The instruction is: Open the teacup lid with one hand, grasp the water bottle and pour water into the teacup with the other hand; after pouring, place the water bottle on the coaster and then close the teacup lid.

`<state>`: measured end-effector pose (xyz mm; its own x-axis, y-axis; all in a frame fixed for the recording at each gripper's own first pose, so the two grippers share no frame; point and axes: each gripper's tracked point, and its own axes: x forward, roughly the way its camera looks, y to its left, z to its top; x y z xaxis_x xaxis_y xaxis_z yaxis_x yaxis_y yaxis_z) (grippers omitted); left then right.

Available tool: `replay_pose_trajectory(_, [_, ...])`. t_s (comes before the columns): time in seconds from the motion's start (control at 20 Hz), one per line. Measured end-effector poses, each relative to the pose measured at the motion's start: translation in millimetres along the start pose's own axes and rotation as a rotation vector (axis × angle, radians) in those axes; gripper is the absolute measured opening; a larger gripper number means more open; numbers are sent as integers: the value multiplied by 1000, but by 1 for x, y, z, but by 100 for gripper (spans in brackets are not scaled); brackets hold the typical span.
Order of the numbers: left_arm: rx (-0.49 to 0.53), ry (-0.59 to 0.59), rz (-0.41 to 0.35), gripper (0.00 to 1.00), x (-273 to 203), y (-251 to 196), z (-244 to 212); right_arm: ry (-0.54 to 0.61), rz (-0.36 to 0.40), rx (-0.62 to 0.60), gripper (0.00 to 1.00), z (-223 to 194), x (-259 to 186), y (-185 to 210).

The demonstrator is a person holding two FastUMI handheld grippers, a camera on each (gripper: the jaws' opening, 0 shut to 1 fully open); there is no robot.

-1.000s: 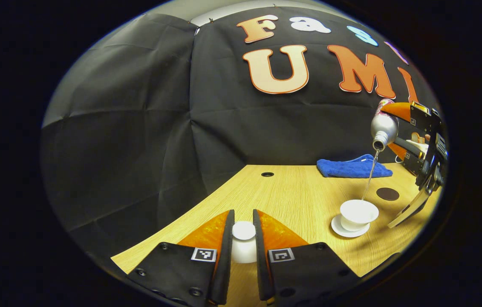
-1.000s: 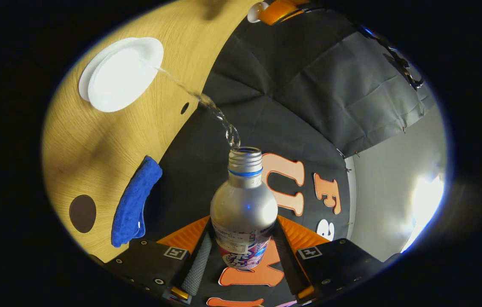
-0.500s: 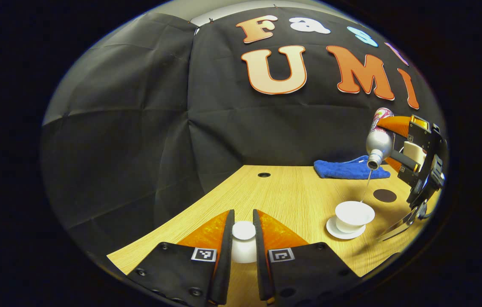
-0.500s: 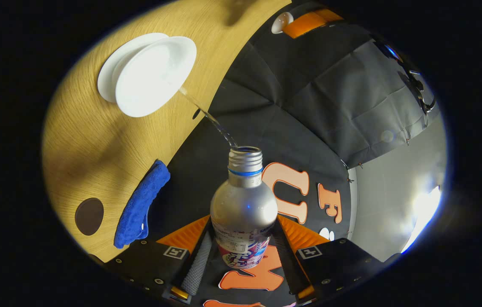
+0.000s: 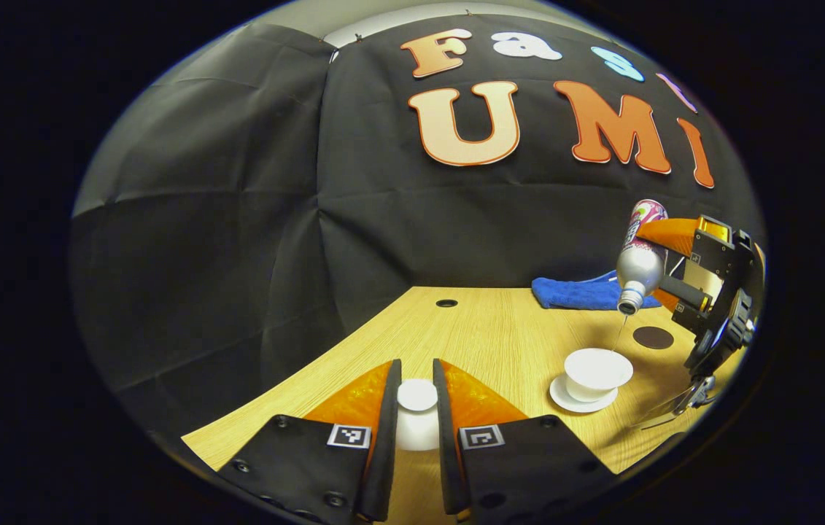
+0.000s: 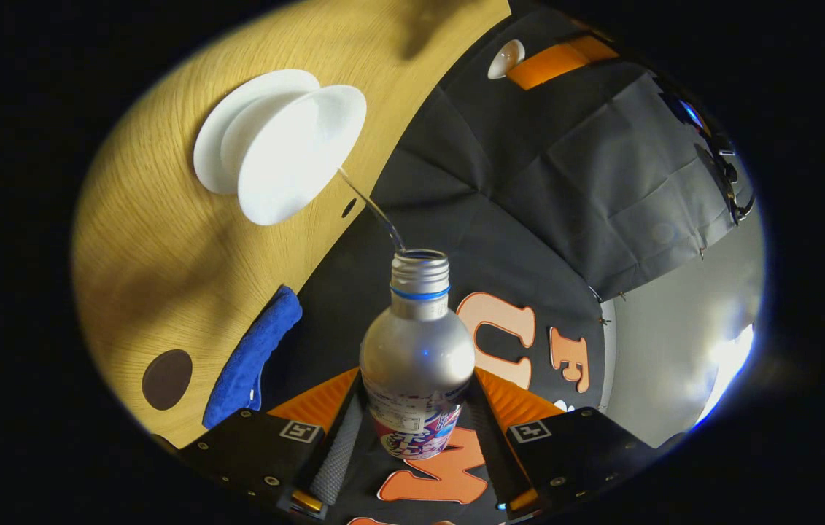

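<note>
My left gripper (image 5: 417,399) is shut on the white teacup lid (image 5: 417,419), held just above the wooden table (image 5: 485,343). To the right, the open white teacup (image 5: 597,370) stands on its saucer (image 5: 565,397). My right gripper (image 6: 412,415) is shut on the silver water bottle (image 6: 416,357), which is tipped mouth-down above the teacup (image 6: 295,164). A thin stream of water (image 6: 372,211) runs from the bottle's mouth to the cup's rim. In the left gripper view the water bottle (image 5: 638,262) hangs tilted over the cup, with the right gripper (image 5: 682,271) on it.
A dark round coaster (image 5: 653,337) lies on the table right of the teacup, also seen as the coaster (image 6: 166,379). A folded blue cloth (image 5: 580,292) lies by the back wall. A small round hole (image 5: 446,302) is in the tabletop.
The right gripper and bottle have come lower and closer to the teacup, and the stream has thinned. The left gripper holds the lid still.
</note>
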<state>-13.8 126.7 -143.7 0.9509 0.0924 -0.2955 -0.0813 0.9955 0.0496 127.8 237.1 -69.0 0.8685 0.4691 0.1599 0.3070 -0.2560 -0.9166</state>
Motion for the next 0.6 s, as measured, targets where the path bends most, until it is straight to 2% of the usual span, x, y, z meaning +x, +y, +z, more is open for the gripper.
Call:
replay_pose_trajectory(0.3, [-3, -20, -19, 30, 0, -9, 8, -8, 21, 68, 78, 5, -2, 5])
replay_pose_trajectory(0.5, [-8, -24, -31, 30, 1, -14, 11, 0, 62, 182, 79, 7, -4, 14])
replay_pose_trajectory(0.6, [-10, -31, -39, 30, 1, -19, 14, 15, 104, 290, 79, 5, -4, 25])
